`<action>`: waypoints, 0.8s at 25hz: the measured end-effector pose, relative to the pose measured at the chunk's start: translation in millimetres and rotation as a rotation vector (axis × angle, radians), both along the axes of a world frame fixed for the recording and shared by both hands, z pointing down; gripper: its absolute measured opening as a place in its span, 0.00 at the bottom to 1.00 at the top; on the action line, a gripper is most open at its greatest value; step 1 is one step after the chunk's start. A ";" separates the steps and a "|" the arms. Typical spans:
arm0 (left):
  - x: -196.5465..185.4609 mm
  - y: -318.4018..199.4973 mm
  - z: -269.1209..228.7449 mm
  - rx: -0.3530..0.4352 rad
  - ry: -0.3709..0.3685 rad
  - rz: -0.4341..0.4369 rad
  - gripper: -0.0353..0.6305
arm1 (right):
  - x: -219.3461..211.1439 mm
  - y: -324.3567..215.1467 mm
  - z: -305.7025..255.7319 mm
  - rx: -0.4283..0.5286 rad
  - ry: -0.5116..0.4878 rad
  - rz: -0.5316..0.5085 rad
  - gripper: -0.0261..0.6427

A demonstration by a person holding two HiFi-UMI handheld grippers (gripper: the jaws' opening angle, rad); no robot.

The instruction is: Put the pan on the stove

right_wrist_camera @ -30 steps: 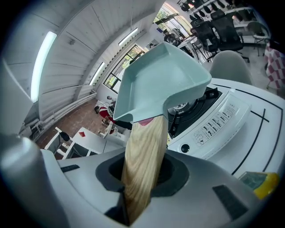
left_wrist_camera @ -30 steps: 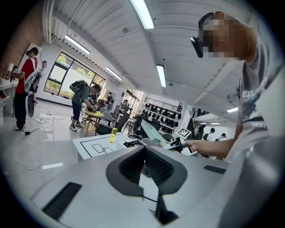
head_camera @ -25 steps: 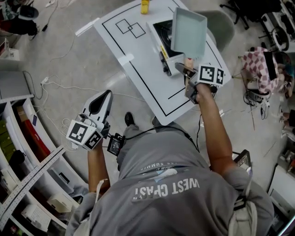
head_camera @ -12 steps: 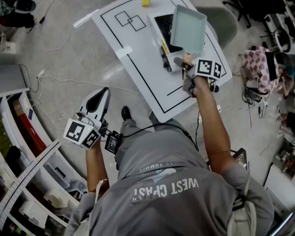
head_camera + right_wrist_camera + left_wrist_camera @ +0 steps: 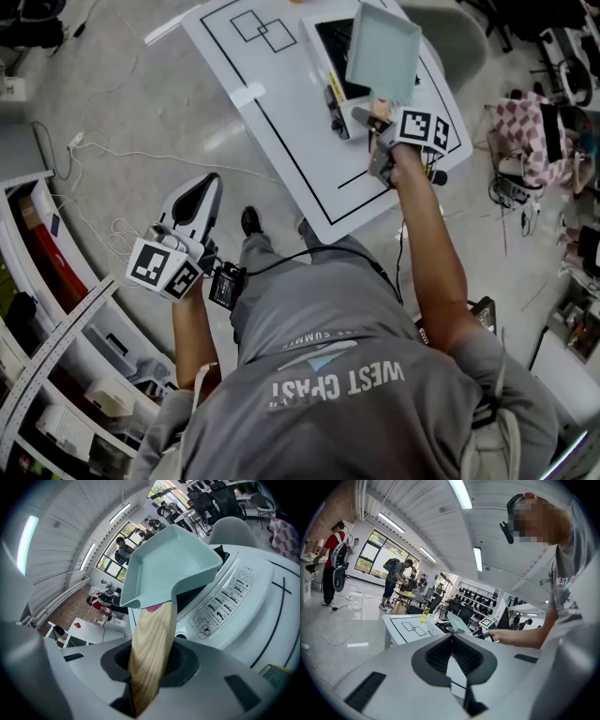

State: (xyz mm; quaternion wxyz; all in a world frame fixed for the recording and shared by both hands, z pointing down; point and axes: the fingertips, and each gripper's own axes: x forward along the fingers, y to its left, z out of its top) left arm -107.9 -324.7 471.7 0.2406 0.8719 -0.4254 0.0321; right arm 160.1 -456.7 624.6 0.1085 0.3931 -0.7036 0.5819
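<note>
I have the pan (image 5: 382, 52) by its handle (image 5: 152, 644) in my right hand-held gripper (image 5: 151, 679), jaws narrowed onto the wood, clamped near the free end. The pan hangs tilted over the stove (image 5: 330, 49) on the white worktop (image 5: 281, 127), and I judge it is not resting on it yet.

The main risk is that grip. Holding so far from the body lets the pan's weight lever against the pads, so it could swivel or droop between them on the way down. With the tilt, one corner would likely touch first and scrape the black glass. I could also set it too near me, on the printed control panel (image 5: 229, 597) instead of the cooking surface (the right gripper view shows that panel directly under the handle).

My left hand-held gripper (image 5: 199, 199) is well apart to the near left, over the floor – jaws together on nothing.

The pan is square, pale blue-green with raised, flared walls; the handle is light, straight-grained wood.
</note>
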 end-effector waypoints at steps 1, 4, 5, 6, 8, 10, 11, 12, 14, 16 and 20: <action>0.2 0.1 1.1 -0.002 0.001 0.000 0.05 | 0.0 -0.7 1.3 -0.005 0.000 0.002 0.18; 1.1 0.4 3.2 -0.004 0.004 0.000 0.05 | 0.2 -2.2 4.3 -0.019 -0.002 0.011 0.18; 1.5 0.4 3.5 -0.003 0.006 0.000 0.05 | 0.4 -2.6 5.3 -0.024 -0.004 0.015 0.18; 1.8 0.4 3.8 -0.003 0.007 -0.001 0.05 | 0.6 -2.9 6.3 -0.028 -0.005 0.019 0.18; 2.2 0.4 4.6 -0.003 0.009 -0.002 0.05 | 0.9 -3.0 8.4 -0.036 -0.007 0.026 0.18; 2.6 0.5 5.7 -0.003 0.011 -0.001 0.05 | 0.8 -3.1 9.7 -0.041 -0.011 0.032 0.18; 2.6 0.5 6.1 -0.003 0.012 -0.001 0.05 | 0.8 -3.2 10.3 -0.042 -0.013 0.035 0.18; 2.6 0.6 6.3 -0.003 0.013 0.000 0.05 | 0.9 -3.3 10.7 -0.043 -0.014 0.038 0.18; 2.4 0.9 6.3 -0.003 0.013 0.001 0.05 | 1.6 -3.2 11.4 -0.047 -0.012 0.045 0.19; 2.3 0.8 6.0 -0.001 0.013 0.000 0.05 | 3.1 -3.4 12.1 -0.051 -0.006 0.050 0.19; 1.9 0.4 5.8 0.002 0.015 -0.001 0.05 | 3.7 -4.4 14.3 -0.063 -0.003 0.060 0.20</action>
